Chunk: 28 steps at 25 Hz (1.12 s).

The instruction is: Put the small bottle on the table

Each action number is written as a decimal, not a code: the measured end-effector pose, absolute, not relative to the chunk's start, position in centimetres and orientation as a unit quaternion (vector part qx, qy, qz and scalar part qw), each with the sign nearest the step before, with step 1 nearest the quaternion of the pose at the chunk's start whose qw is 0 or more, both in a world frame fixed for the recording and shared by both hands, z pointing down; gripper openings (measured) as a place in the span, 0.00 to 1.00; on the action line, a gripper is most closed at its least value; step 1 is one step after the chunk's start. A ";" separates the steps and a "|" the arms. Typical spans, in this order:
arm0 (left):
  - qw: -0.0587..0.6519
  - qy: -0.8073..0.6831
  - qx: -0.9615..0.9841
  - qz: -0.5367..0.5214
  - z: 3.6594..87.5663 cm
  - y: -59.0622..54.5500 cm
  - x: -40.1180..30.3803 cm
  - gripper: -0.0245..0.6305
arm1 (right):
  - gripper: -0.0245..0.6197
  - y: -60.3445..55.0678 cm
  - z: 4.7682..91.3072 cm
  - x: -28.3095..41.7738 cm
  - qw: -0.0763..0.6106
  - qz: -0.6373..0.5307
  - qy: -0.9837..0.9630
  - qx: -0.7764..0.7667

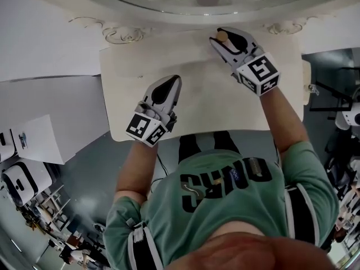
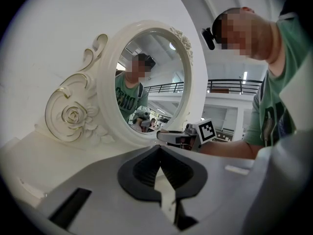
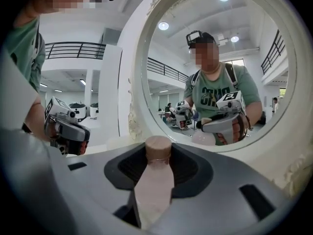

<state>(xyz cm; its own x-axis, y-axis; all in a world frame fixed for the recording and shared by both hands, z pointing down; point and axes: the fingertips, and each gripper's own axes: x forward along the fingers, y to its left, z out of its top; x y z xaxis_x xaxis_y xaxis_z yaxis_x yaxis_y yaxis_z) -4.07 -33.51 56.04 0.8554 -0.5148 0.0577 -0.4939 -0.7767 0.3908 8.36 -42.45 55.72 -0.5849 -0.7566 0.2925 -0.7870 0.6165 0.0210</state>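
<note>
- Carrying everything here, the cream-white painted table (image 1: pixel 197 103) has a bare top; both grippers are over it.
- Standing along the table's far edge, the oval mirror in its ornate cream frame (image 2: pixel 105 82) reflects the person and both grippers.
- Hovering near the table's near-left corner, the left grey two-jaw gripper (image 1: pixel 175 81) has its jaws together with nothing between them.
- Reaching to the far edge toward the right corner, just beside the mirror frame, the right grey two-jaw gripper (image 1: pixel 224 41) is clamped on the bottle's body, with the cap standing clear above the jaws.
- Sitting upright in that grip, the small pale-pink frosted bottle with a tan round cap (image 3: pixel 155 180) is hidden at its base, so I cannot tell whether it touches the table.
- Judging by its look, it is light, stiff and smooth-walled, so likely slippery and easy to tip on a narrow base; a hold across the straight body below the shoulder seems best, not the cap.
</note>
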 end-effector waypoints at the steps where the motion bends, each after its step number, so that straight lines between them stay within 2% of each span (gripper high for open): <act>1: 0.201 -0.268 0.942 -0.027 56.4 -33.5 -4.0 0.05 | 0.24 -42.6 56.2 8.3 0.138 0.057 -0.888 0.435; 20: 0.225 -0.266 0.936 -0.042 58.8 -33.9 -4.2 0.05 | 0.24 -44.3 60.5 7.6 0.150 0.063 -0.885 0.436; 28: 0.232 -0.263 0.936 -0.042 59.3 -33.5 -4.1 0.05 | 0.24 -44.4 60.8 7.3 0.149 0.026 -0.885 0.440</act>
<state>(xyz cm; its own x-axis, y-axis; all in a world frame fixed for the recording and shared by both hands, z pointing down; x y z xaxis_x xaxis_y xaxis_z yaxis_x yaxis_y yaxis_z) -4.13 -33.54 59.25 0.8584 -0.5112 0.0428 -0.4720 -0.7544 0.4562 7.33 -44.36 60.76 -0.5693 -0.7708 0.2859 -0.7861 0.6122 0.0853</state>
